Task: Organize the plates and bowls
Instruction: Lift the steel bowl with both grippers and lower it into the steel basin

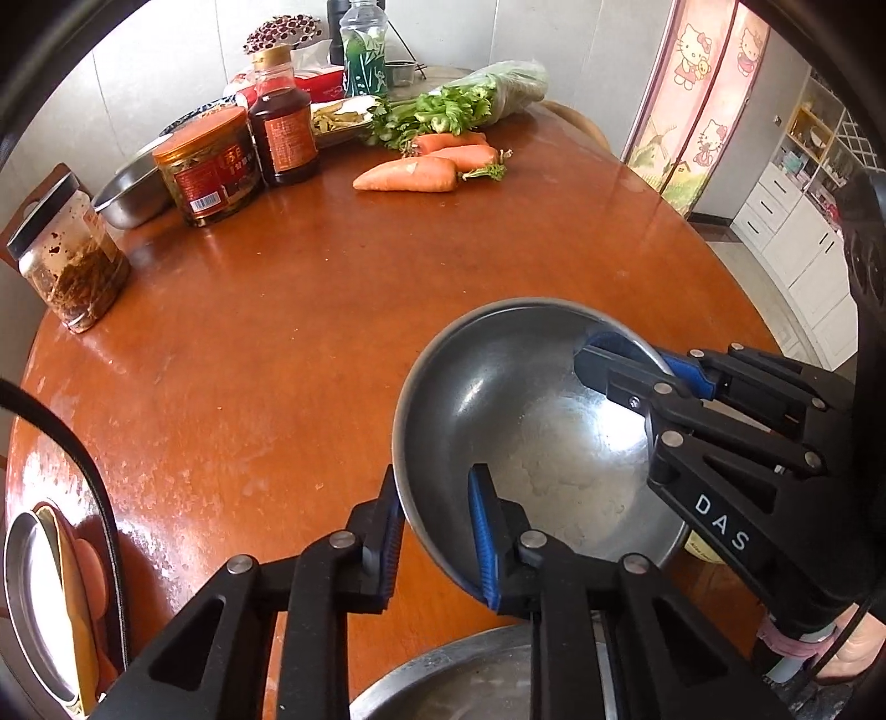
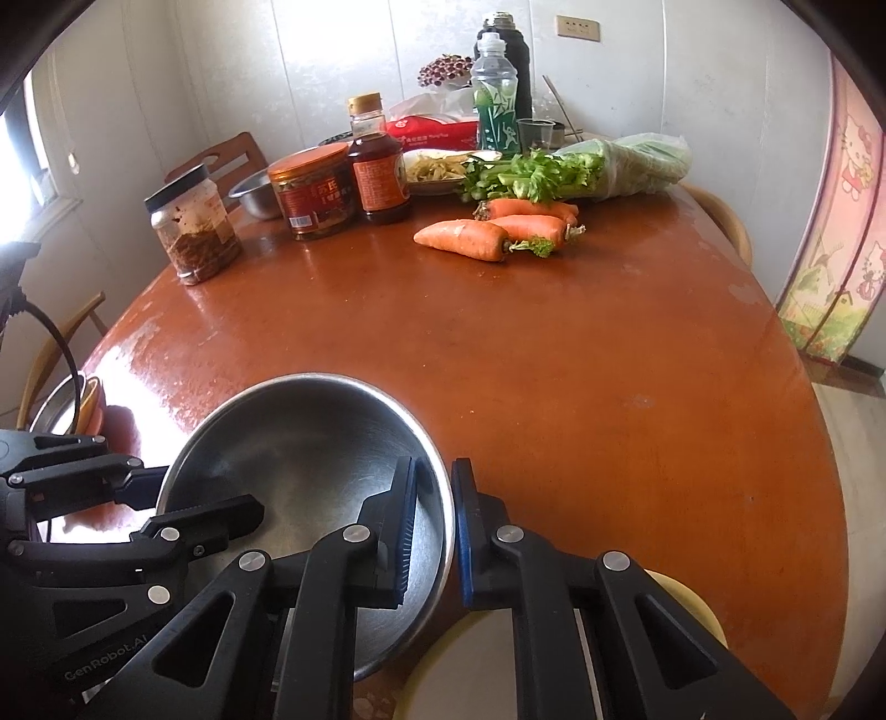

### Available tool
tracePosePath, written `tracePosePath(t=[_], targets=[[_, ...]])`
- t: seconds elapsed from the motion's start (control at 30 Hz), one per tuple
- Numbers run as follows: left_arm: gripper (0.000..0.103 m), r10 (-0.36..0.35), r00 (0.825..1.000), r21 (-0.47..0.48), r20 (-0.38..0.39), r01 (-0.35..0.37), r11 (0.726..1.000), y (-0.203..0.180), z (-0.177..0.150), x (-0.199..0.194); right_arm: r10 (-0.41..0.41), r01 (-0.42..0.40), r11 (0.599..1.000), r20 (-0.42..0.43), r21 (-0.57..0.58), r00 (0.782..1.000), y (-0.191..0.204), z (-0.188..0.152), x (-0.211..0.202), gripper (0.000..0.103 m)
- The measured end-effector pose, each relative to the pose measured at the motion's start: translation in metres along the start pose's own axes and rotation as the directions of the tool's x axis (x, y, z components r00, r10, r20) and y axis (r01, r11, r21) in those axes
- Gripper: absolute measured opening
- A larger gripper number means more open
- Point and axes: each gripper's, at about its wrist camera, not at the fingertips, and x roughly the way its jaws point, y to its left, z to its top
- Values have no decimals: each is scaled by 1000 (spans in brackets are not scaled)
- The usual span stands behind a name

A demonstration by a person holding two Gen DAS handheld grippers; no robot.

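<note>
A steel bowl [image 1: 515, 421] is held tilted above the near edge of the round wooden table [image 1: 310, 310]. My left gripper [image 1: 434, 531] straddles its near-left rim, one finger inside and one outside, with a gap showing. My right gripper [image 1: 626, 360] straddles the far-right rim. In the right wrist view the bowl [image 2: 310, 443] sits low left; the right gripper [image 2: 434, 526] has the rim between its fingers and the left gripper [image 2: 183, 498] holds the opposite rim. A second steel bowl [image 1: 443, 681] lies below the left gripper. A pale plate [image 2: 686, 609] lies under the right gripper.
At the table's far side stand jars [image 1: 213, 166], a sauce bottle [image 1: 282, 133], a small steel bowl [image 1: 130, 194], a drink bottle [image 1: 362, 50], celery [image 1: 443, 108] and carrots [image 1: 415, 171]. A steel dish holding orange items [image 1: 33, 598] sits at the left edge. Chairs stand around.
</note>
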Motion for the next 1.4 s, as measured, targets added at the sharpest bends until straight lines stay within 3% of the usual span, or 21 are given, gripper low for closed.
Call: tracePosePath(t=[0.77, 1.1, 1.4], targets=[[23, 5, 993, -46, 116, 0, 999, 19, -14, -60, 14, -11, 999, 92, -42, 996, 38, 14, -39, 13], [23, 28, 980, -29, 195, -23, 999, 13, -37, -102, 17, -6, 997, 155, -73, 988, 59, 7, -76, 13], [23, 28, 976, -14, 216, -25, 1000, 3, -67, -121, 20, -4, 996, 187, -88, 982, 70, -15, -106, 13]])
